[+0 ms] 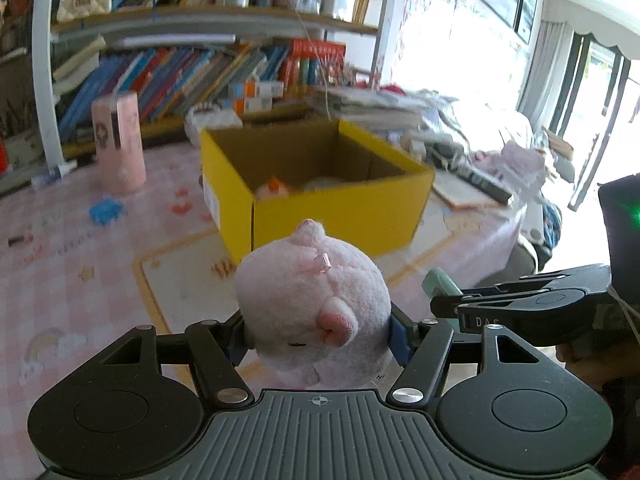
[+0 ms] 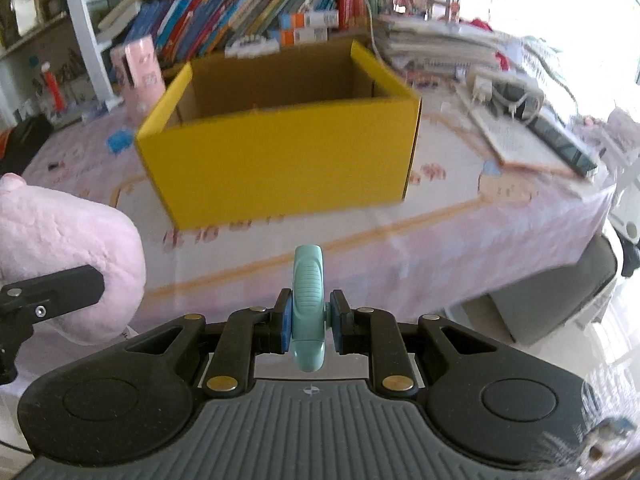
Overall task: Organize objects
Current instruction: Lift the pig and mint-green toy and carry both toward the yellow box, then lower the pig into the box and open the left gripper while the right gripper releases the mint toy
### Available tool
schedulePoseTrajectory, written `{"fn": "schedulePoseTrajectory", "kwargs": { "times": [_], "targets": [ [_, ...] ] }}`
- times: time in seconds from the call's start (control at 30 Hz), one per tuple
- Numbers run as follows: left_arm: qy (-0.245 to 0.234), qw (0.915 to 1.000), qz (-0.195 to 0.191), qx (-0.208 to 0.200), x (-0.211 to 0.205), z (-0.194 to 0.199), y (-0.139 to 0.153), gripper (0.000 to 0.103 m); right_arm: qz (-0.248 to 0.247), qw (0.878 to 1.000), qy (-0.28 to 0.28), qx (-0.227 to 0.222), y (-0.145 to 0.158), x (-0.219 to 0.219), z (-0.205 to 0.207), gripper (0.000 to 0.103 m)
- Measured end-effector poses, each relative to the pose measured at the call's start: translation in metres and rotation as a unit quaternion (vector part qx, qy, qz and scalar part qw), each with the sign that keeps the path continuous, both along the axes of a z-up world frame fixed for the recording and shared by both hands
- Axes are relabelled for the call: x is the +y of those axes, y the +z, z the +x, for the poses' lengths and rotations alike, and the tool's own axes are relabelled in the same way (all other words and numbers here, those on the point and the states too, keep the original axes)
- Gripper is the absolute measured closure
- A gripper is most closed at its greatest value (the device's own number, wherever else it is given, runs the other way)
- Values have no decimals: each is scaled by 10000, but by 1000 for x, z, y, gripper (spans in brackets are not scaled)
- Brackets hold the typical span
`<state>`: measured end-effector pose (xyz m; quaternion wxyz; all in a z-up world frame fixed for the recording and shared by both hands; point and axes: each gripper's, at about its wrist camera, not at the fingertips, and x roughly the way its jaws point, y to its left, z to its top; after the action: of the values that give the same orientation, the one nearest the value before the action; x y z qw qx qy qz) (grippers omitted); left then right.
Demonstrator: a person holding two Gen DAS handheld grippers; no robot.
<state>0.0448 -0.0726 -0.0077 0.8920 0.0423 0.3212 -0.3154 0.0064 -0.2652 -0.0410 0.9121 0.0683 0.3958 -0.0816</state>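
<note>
My left gripper (image 1: 318,336) is shut on a pink plush pig (image 1: 312,296) and holds it above the table, short of the open yellow cardboard box (image 1: 332,208). A small plush toy with an orange patch (image 1: 274,190) lies inside the box. My right gripper (image 2: 308,320) is shut on a slim teal plastic object (image 2: 307,300) and faces the yellow box (image 2: 280,160) from the near side. The pink pig also shows at the left in the right wrist view (image 2: 68,256). The right gripper shows at the right in the left wrist view (image 1: 520,300).
The table has a pink patterned cloth (image 1: 80,280). A pink cylinder (image 1: 120,140) and a small blue item (image 1: 105,210) are left of the box. Stacked papers, a notebook and cables (image 2: 520,120) lie to its right. Bookshelves (image 1: 180,72) stand behind.
</note>
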Motion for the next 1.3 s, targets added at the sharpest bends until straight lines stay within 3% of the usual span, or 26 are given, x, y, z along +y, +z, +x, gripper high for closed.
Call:
{"fn": "schedulePoseTrajectory", "kwargs": {
  "times": [0.33, 0.63, 0.83, 1.3],
  "targets": [
    [211, 9966, -348, -715, -27, 46, 41, 37, -158, 9969, 168, -750, 41, -32, 56, 85],
    [456, 9949, -336, -840, -60, 90, 43, 37, -324, 9921, 543, -1085, 56, -54, 112, 85],
    [604, 9956, -219, -686, -75, 113, 35, 37, -394, 9909, 832, -979, 46, -61, 147, 85],
    [811, 9958, 287, -300, -107, 161, 9, 37, -628, 9816, 1784, -259, 6, -58, 202, 85]
  ]
}}
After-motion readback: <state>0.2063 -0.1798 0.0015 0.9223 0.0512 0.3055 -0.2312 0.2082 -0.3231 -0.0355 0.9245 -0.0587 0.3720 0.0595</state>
